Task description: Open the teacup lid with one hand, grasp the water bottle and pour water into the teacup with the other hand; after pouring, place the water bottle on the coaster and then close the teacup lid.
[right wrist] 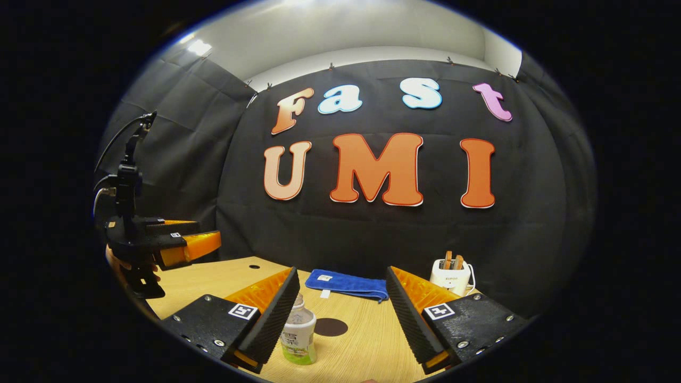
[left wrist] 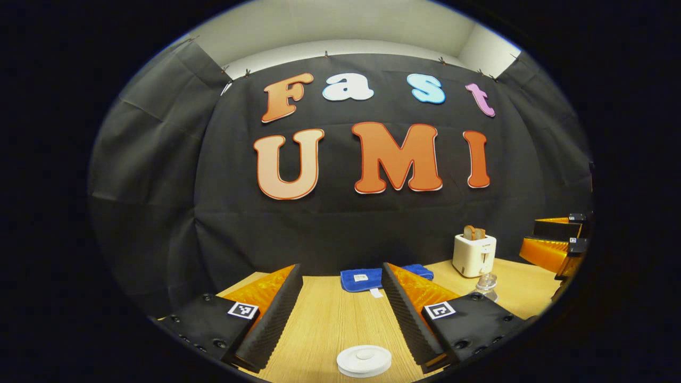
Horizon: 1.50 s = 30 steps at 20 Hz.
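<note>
Status: task at its start; none of the steps appears done.

Left gripper (left wrist: 340, 314): jaws wide open, holding nothing. The lid (left wrist: 364, 360) lies between its fingers at 6 o'clock in the left gripper view, not touched by either finger. It appears to sit on the cup; the cup body is hidden below the edge, so this is a judgement.

Right gripper (right wrist: 340, 314): jaws wide open, holding nothing. The bottle (right wrist: 298, 332) stands upright on the table (right wrist: 367, 340) at 7 o'clock in the right gripper view, just beside the left-hand finger; contact cannot be told. The coaster (right wrist: 330, 326), a dark disc, lies bare just behind the bottle.

Left to do, by judgement: lift lid, grasp bottle, pour, set bottle on coaster, replace lid.

Also present: blue cloth (right wrist: 348, 284) at 12 o'clock behind the coaster; toaster (right wrist: 451, 275) with 2 slices at 2 o'clock.

Writing: the bottle carries a green-and-white label with characters, the toaster a small mark, the cloth a white tag; all too small to make out.
</note>
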Each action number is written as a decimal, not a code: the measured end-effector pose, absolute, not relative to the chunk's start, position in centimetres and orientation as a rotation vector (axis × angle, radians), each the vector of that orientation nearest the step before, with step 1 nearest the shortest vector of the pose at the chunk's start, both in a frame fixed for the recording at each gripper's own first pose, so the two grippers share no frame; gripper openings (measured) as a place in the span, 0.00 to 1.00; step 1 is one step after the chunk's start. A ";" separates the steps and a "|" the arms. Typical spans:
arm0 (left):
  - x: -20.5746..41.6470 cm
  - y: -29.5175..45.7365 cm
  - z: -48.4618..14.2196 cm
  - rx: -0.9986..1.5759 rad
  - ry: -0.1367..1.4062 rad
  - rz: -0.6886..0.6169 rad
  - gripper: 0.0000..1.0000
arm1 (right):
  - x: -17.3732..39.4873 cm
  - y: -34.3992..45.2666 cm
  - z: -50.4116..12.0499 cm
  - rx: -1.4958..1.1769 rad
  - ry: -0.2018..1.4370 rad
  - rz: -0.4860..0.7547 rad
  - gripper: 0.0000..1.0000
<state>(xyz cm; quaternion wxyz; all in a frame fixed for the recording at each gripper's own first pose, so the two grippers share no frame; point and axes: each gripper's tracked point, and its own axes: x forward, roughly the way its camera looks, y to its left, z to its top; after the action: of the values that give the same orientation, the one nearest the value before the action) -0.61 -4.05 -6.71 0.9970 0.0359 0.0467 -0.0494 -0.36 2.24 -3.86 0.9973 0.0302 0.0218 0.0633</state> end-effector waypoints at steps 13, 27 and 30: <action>-2.1 -6.5 -18.4 0.067 0.348 -0.229 0.94 | -1.3 4.9 -8.0 0.013 0.114 0.213 0.98; -2.4 -5.7 -24.4 0.135 0.491 -0.233 0.41 | -1.7 6.0 -11.2 -0.019 0.187 0.263 0.98; -2.6 -5.8 -24.3 0.144 0.494 -0.231 0.34 | -1.8 6.3 -11.5 -0.030 0.191 0.278 0.98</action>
<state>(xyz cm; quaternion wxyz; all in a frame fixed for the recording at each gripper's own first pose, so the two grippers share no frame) -2.58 -5.77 -24.27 0.9605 0.0711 0.2438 -0.1138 -1.78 6.34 -11.46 0.9857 -0.0149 0.0951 0.1382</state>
